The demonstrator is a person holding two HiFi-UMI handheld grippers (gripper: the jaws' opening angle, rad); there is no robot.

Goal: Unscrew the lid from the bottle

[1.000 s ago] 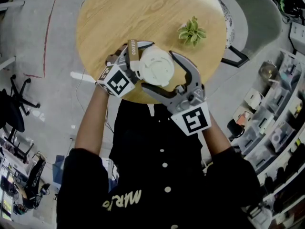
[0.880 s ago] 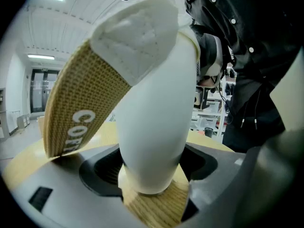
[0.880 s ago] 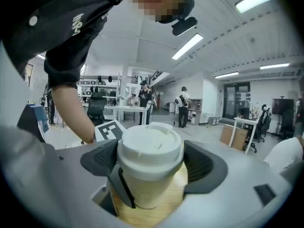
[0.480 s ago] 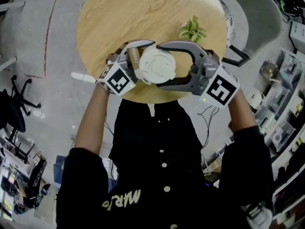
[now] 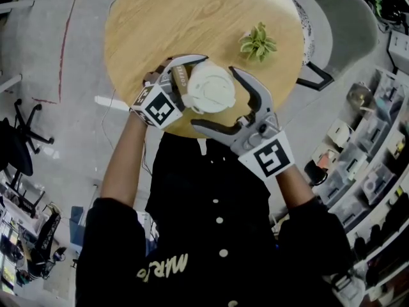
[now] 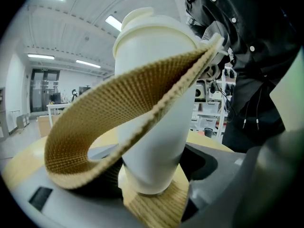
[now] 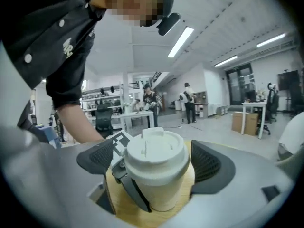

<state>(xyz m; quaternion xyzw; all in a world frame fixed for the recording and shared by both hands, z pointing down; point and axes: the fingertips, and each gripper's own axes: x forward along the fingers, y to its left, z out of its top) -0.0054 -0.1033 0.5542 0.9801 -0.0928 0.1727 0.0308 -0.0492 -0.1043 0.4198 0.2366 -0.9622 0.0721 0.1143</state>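
Observation:
A white bottle (image 5: 206, 89) with a white lid (image 7: 154, 151) stands upright near the front edge of the round wooden table (image 5: 192, 18). A brown woven strap (image 6: 118, 108) loops off its side. My left gripper (image 5: 190, 85) comes in from the left and is shut on the bottle's body (image 6: 152, 103) low down. My right gripper (image 5: 214, 98) reaches in from the lower right, one jaw on each side of the lid. Its jaws are opening, and a gap shows between each ribbed pad (image 7: 209, 163) and the lid.
A small green plant (image 5: 257, 43) sits on the table to the right of the bottle. A grey chair (image 5: 339, 24) stands beyond the table at the right. Shelves with bins (image 5: 370, 165) line the right side, and an office chair (image 5: 22, 133) is at the left.
The right gripper swung round the lid to the right half a second ago, then came back to the lower right with its jaws wider. The left gripper and bottle stayed put.

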